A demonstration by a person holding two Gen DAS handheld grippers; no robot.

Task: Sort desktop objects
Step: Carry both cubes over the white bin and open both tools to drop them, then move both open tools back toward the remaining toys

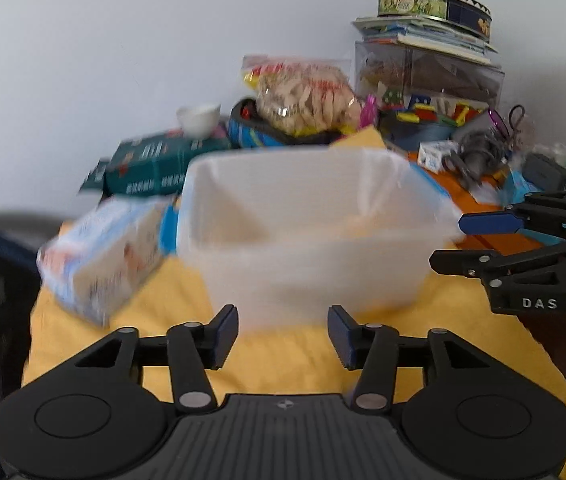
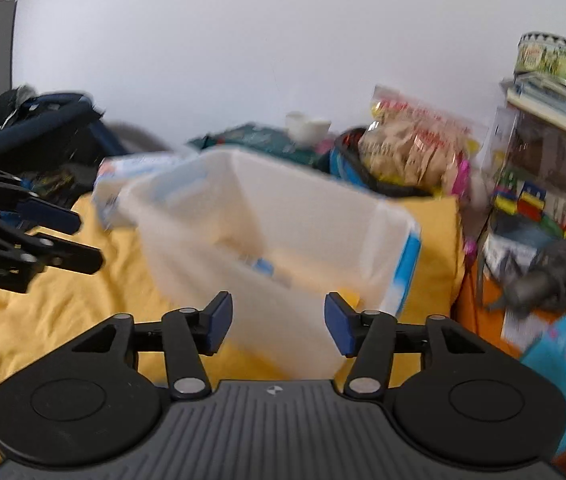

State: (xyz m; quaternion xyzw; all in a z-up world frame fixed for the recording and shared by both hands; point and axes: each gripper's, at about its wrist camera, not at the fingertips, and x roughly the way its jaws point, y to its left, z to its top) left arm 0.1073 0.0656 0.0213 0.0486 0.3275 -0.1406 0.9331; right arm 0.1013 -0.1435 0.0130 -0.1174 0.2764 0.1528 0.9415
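Note:
A translucent white plastic bin (image 1: 307,232) stands on a yellow cloth (image 1: 187,320), straight ahead of my left gripper (image 1: 283,336), which is open and empty just in front of its near wall. The bin also shows in the right wrist view (image 2: 267,236), ahead of my right gripper (image 2: 278,322), also open and empty. The right gripper shows at the right edge of the left wrist view (image 1: 451,240), beside the bin's right rim. The left gripper shows at the left of the right wrist view (image 2: 87,240). A blue-and-white carton (image 1: 103,256) lies left of the bin.
Behind the bin lie a green box (image 1: 159,168), a white cup (image 1: 199,120), a snack bag (image 1: 307,96) and a clear case (image 1: 431,76) with books and a round tin (image 1: 435,4) on top. Toy bricks (image 1: 435,112) and grey clutter (image 1: 479,156) sit at the right. A dark bag (image 2: 39,128) is at the left.

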